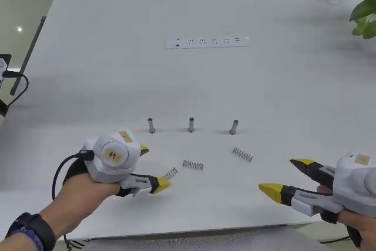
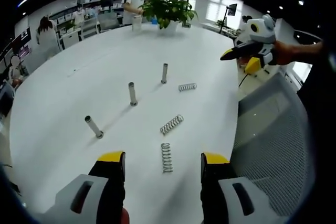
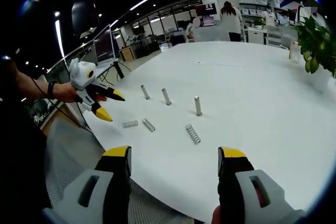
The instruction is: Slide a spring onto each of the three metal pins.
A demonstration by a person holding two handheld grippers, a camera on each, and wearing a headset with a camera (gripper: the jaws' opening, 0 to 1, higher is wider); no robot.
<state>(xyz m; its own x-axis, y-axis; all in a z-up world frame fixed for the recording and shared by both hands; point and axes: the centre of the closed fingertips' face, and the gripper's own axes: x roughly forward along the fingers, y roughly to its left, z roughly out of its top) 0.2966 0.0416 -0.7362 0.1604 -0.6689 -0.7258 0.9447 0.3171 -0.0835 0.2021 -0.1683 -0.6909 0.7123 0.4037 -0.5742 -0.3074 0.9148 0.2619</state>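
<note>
Three springs point(image 1: 192, 165) lie loose on the white table point(image 1: 176, 80) just before three upright metal pins point(image 1: 191, 124), all bare. The left gripper point(image 1: 154, 166), wide open and empty, points at the nearest spring point(image 1: 170, 173), likely for a pinch. The right gripper point(image 1: 286, 175) hangs open, empty, at the table's edge.

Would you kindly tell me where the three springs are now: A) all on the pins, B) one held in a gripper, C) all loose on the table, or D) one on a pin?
C: the left spring, middle spring and right spring lie flat on the table, while the left pin, middle pin and right pin stand bare.
</note>
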